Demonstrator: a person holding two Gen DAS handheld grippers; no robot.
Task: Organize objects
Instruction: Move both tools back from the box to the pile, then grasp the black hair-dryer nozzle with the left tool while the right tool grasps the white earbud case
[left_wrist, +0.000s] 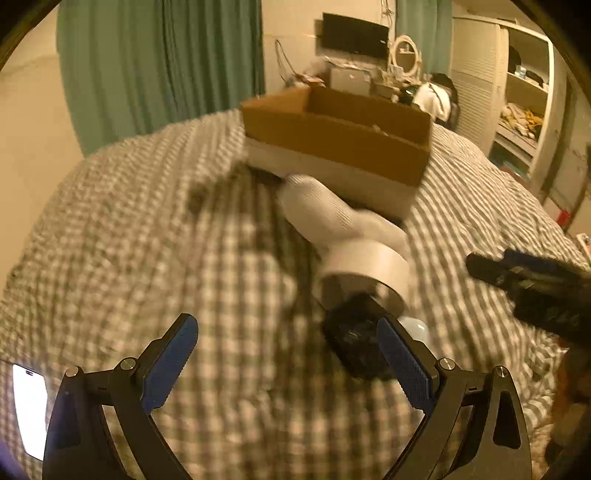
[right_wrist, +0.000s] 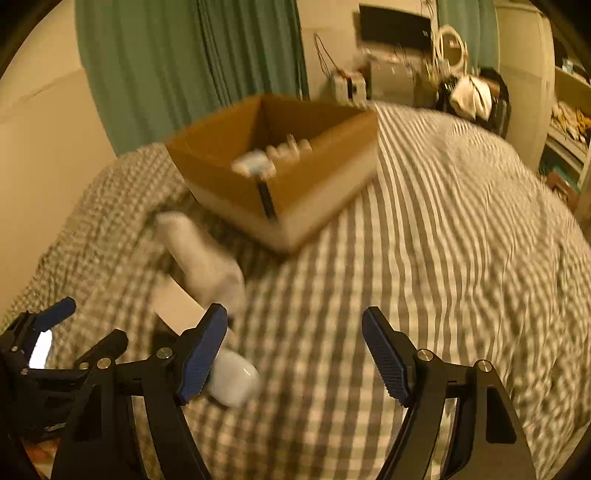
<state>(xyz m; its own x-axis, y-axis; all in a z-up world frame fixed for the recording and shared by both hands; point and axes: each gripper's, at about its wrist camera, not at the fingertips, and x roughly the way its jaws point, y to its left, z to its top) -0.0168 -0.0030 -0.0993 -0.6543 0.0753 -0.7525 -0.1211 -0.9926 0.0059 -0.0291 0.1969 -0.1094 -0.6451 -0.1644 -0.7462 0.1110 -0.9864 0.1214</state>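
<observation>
An open cardboard box (left_wrist: 332, 136) stands on the checked bedspread (left_wrist: 147, 240); in the right wrist view the box (right_wrist: 295, 177) holds a few pale items and a razor-like tool (right_wrist: 258, 173). A white sock (left_wrist: 325, 210) lies in front of it, then a roll of tape (left_wrist: 365, 273), a black object (left_wrist: 354, 343) and a small white case (right_wrist: 232, 380). My left gripper (left_wrist: 288, 365) is open and empty, its right finger beside the black object. My right gripper (right_wrist: 295, 354) is open and empty over the bedspread, right of the sock (right_wrist: 203, 258).
Green curtains (left_wrist: 159, 62) hang behind the bed. A cluttered desk with a monitor (left_wrist: 354, 35) and a white shelf unit (left_wrist: 517, 99) stand at the back right. A lit phone screen (left_wrist: 29, 410) lies at the lower left.
</observation>
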